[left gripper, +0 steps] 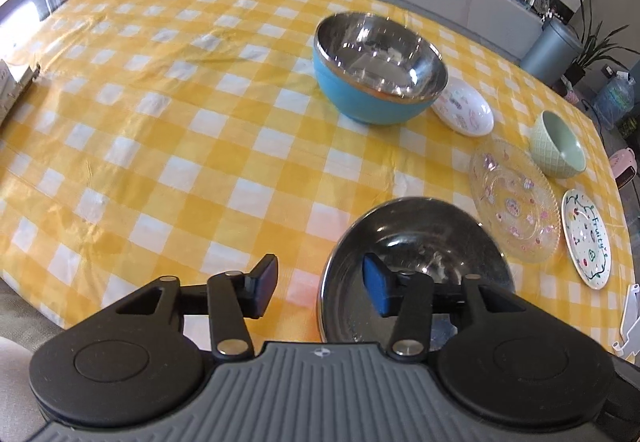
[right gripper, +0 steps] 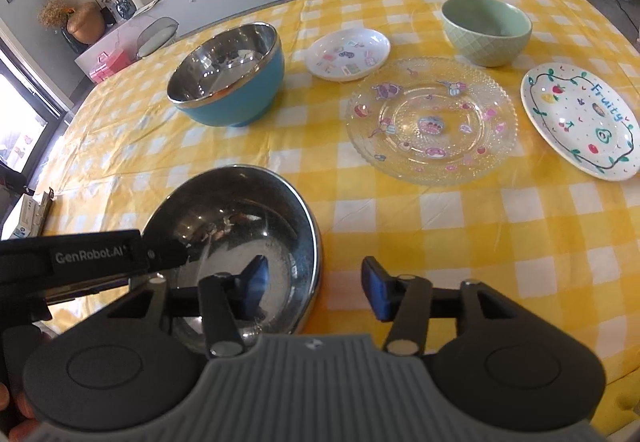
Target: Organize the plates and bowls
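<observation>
My left gripper is open, and the rim of the steel bowl sits in the gap between its blue pads without being squeezed. My right gripper is open too, with the other side of that same steel bowl between its pads; one pad hangs over the inside, one over the yellow checked cloth. The bowl sits on the cloth right below me, at 6 o'clock on the table. In the right view, the blue bowl with the shiny inside is at 11 o'clock. The small white sticker dish is at 12 o'clock, just beside it. The clear glass plate is at 1 o'clock, the green bowl is behind it, and the white plate that says Fruity is at 3 o'clock
</observation>
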A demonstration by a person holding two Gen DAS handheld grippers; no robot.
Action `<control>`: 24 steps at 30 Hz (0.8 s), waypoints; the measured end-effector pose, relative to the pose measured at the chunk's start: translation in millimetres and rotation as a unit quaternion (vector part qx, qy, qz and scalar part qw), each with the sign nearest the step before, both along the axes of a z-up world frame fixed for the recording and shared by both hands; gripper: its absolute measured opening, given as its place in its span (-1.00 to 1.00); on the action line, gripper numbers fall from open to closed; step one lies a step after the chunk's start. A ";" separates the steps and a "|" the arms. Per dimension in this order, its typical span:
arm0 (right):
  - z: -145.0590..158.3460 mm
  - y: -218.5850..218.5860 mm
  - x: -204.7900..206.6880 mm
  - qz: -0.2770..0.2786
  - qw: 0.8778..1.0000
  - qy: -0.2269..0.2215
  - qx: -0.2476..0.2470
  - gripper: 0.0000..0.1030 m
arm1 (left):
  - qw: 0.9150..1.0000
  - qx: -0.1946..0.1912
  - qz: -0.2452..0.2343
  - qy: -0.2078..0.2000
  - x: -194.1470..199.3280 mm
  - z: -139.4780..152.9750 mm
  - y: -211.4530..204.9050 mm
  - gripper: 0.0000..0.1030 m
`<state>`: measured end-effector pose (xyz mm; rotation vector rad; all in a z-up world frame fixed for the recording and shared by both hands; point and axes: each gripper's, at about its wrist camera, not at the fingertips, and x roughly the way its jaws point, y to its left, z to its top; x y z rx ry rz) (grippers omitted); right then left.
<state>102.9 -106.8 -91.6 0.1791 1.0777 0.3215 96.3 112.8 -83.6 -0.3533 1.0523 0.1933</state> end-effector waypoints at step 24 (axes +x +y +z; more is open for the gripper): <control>82.6 -8.1 23.6 -0.015 0.994 -0.108 -0.007 0.48 | 0.980 0.078 -0.136 -0.119 39.5 97.6 -27.4 0.16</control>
